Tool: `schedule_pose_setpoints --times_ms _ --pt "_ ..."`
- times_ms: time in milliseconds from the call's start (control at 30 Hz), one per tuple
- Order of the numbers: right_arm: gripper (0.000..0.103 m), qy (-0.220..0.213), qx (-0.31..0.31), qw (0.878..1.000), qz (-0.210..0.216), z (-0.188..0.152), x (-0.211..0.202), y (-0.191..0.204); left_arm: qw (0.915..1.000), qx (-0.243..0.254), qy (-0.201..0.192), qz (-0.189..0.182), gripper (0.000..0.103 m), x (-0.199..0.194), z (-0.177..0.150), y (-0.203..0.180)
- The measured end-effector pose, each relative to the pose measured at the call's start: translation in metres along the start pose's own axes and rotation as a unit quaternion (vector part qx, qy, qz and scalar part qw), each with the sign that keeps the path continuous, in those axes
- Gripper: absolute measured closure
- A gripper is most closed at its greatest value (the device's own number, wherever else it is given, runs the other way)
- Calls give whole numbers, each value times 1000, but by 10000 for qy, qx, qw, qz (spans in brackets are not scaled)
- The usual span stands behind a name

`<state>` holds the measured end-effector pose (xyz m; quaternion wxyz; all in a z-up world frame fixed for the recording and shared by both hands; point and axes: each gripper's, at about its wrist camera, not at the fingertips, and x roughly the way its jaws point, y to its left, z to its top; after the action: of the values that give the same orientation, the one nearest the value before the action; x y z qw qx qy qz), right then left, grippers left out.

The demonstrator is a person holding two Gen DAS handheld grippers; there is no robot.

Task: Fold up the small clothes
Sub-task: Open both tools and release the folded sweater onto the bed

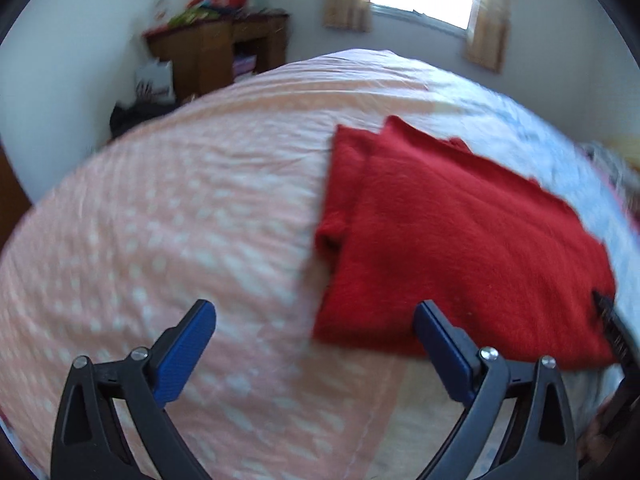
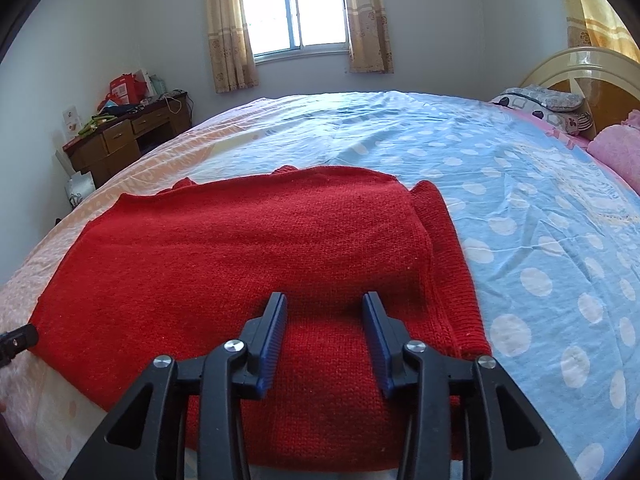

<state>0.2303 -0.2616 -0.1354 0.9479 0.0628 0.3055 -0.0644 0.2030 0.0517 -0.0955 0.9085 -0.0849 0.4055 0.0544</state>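
A red knit sweater point(image 2: 248, 248) lies folded flat on the bed, with a sleeve folded along its right side point(image 2: 444, 248). My right gripper point(image 2: 324, 308) is open and empty, low over the sweater's near edge. In the left wrist view the sweater point(image 1: 452, 232) lies to the right. My left gripper point(image 1: 314, 316) is wide open and empty, over the bedsheet at the sweater's near left corner. The right gripper's tip point(image 1: 608, 320) shows at the sweater's right edge there. The left gripper's tip point(image 2: 16, 340) shows at the sweater's left edge in the right wrist view.
The bed carries a pink dotted sheet point(image 1: 160, 220) and a blue dotted sheet point(image 2: 520, 208). Pillows point(image 2: 548, 110) and a headboard point(image 2: 580, 68) are at the far right. A cluttered wooden desk point(image 2: 128, 136) stands by the wall left of the window point(image 2: 296, 12).
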Motion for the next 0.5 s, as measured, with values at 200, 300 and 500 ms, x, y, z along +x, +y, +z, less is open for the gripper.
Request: schedule_pose_setpoints --times_ms 200,300,500 --pt "59 -13 -7 10000 19 0 -1 0 9997 -89 185 -125 2 12 -1 -12" --pt "58 -13 1 10000 40 0 0 -1 9994 -12 231 -256 2 18 2 -27" --pt "58 -13 -2 10000 31 0 -1 -1 9992 29 214 -349 4 25 9 -47"
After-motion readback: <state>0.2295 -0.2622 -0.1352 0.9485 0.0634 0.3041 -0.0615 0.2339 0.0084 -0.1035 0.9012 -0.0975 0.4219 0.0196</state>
